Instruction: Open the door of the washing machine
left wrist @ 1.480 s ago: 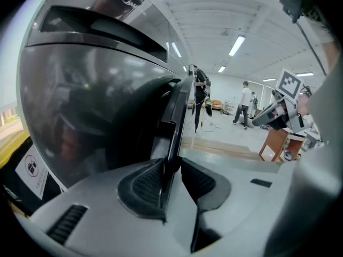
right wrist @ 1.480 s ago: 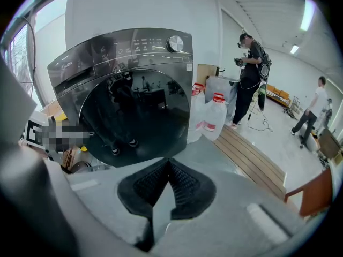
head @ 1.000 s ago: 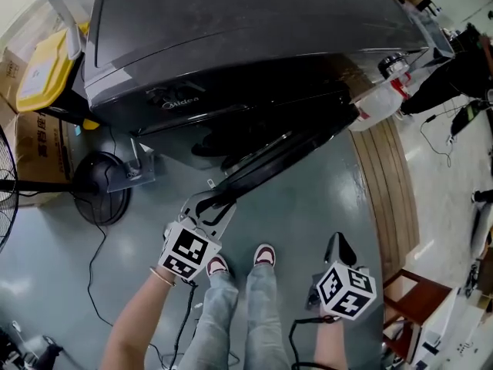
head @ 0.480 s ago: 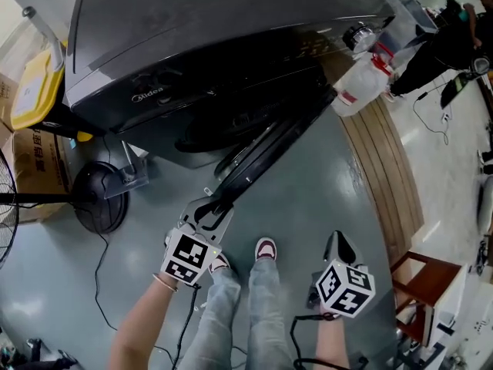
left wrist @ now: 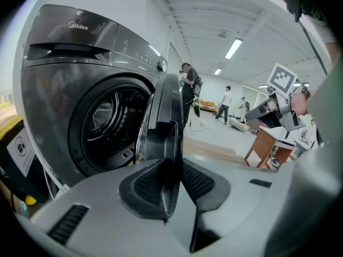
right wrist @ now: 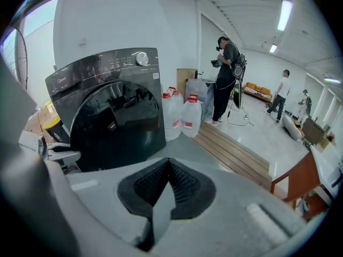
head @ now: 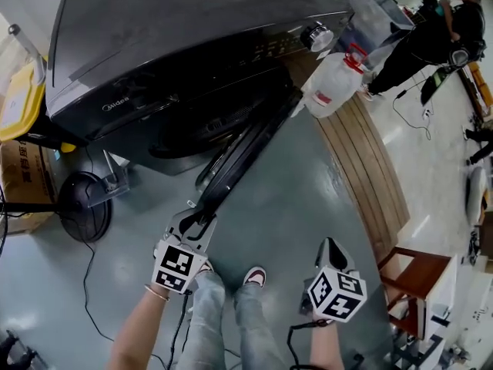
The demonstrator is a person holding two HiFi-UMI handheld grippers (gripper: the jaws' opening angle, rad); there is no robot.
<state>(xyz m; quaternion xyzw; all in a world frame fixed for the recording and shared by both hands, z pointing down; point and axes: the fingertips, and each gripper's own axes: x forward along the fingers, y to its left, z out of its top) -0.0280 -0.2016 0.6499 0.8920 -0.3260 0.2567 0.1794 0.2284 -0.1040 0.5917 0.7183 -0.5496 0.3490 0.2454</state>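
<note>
The dark grey washing machine (head: 154,37) stands ahead, its round door (head: 240,154) swung out toward me and seen edge-on. My left gripper (head: 195,220) is shut on the door's free edge. In the left gripper view the door edge (left wrist: 167,116) runs between the pads of the left gripper (left wrist: 172,189), and the drum (left wrist: 107,119) gapes to the left. My right gripper (head: 333,249) hangs back at the lower right, away from the machine. It is shut and empty in the right gripper view (right wrist: 169,182), where the door (right wrist: 120,125) faces me.
A floor fan (head: 77,206), a cardboard box (head: 23,179) and a yellow container (head: 15,91) sit left of the machine. White jugs (head: 330,89) stand at its right corner by a wooden platform (head: 362,168). A wooden stool (head: 412,284) is at lower right. A person (head: 424,41) stands beyond.
The door has swung further out from the machine as my left gripper drew its edge back toward me. My right gripper has shifted slightly and stays shut.
</note>
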